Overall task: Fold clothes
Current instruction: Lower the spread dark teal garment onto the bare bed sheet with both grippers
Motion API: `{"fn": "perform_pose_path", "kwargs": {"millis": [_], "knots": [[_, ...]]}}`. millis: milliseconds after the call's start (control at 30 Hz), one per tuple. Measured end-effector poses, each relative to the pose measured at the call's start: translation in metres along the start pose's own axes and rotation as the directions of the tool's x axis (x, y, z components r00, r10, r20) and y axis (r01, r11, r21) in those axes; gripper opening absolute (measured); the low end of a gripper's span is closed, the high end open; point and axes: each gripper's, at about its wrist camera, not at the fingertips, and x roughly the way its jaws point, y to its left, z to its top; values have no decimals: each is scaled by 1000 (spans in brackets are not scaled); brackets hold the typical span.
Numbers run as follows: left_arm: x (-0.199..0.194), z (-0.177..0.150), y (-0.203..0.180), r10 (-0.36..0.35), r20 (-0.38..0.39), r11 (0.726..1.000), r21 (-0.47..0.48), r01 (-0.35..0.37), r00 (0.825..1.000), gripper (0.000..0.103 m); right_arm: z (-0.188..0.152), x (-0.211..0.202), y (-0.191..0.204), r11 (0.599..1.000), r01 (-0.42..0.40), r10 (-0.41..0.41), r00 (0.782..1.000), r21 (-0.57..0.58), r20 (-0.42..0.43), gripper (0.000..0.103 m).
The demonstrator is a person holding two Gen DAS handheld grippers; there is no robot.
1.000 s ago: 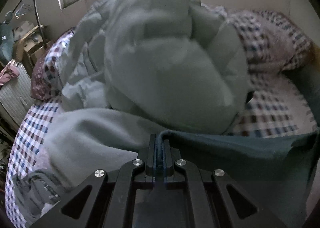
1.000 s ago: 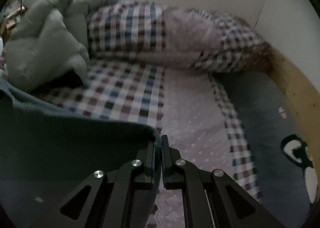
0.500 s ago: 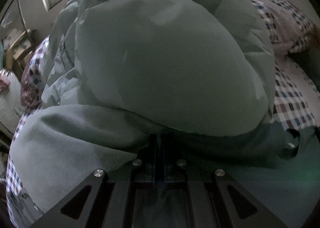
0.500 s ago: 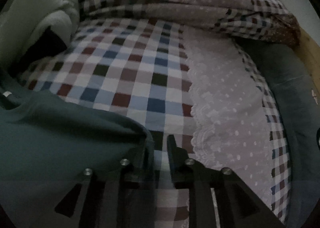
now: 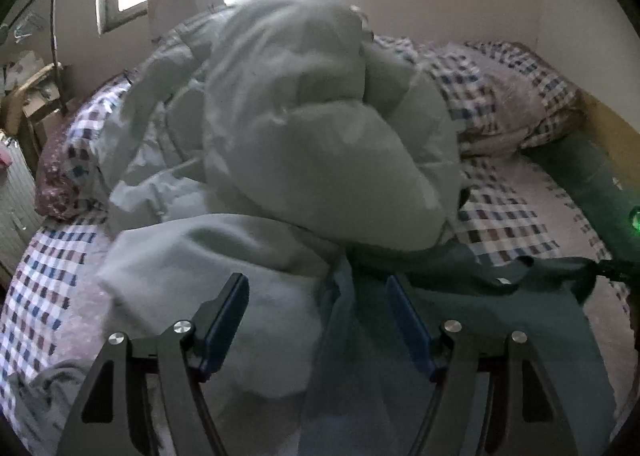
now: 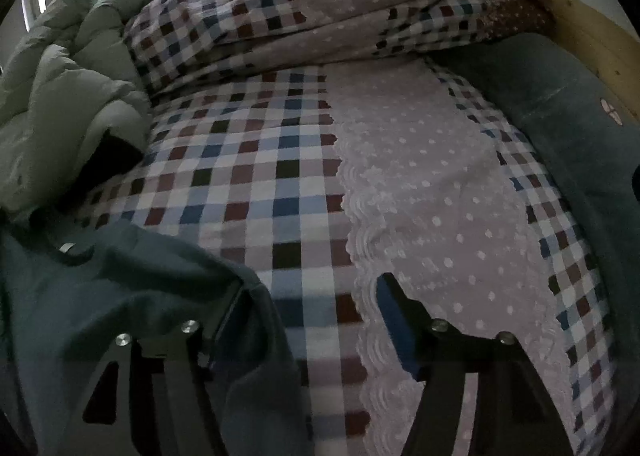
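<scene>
A dark teal garment (image 5: 500,320) lies spread on the checked bed, its edge running rightwards from my left gripper (image 5: 316,296). That gripper's jaws are opening wide; the teal cloth and a pale grey garment (image 5: 224,268) lie loose beneath them, pressed by neither pad. In the right wrist view the same teal garment (image 6: 120,296) covers the lower left, draped over the left finger of my right gripper (image 6: 312,292). Its jaws are opening too, and only checked sheet shows between the pads.
A big pale green padded jacket (image 5: 320,128) is heaped on the bed behind the teal garment. A folded checked quilt (image 6: 320,8) lies at the head, a dark blue-grey cushion (image 6: 560,108) against the wooden bed frame (image 6: 592,44). A window, a rack and a suitcase stand left.
Both grippers held the teal garment's edge pinched a second ago; both have let it go and spread their jaws. The left view pulled back from the jacket; the right gripper sank toward the sheet.
</scene>
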Motion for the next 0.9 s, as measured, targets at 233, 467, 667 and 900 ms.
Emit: {"fn": "perform_pose_path", "kwargs": {"millis": [233, 467, 667, 900], "knots": [[-71, -26, 2, -39, 47, 999, 2, 39, 998, 76, -8, -15, -11, 997, -48, 55, 991, 54, -126, 78], [-146, -55, -16, -112, 116, 994, 3, 112, 987, 76, -24, -50, 29, 988, -88, 62, 979, -124, -195, 78], [-229, -90, -38, -196, 202, 980, 24, 196, 959, 76, -65, -138, 40, 977, -137, 129, 990, -161, -61, 78], [-351, -115, -37, -235, 352, 969, 9, 247, 906, 86, -160, -286, 53, 943, -182, 216, 972, -278, 95, 78]]}}
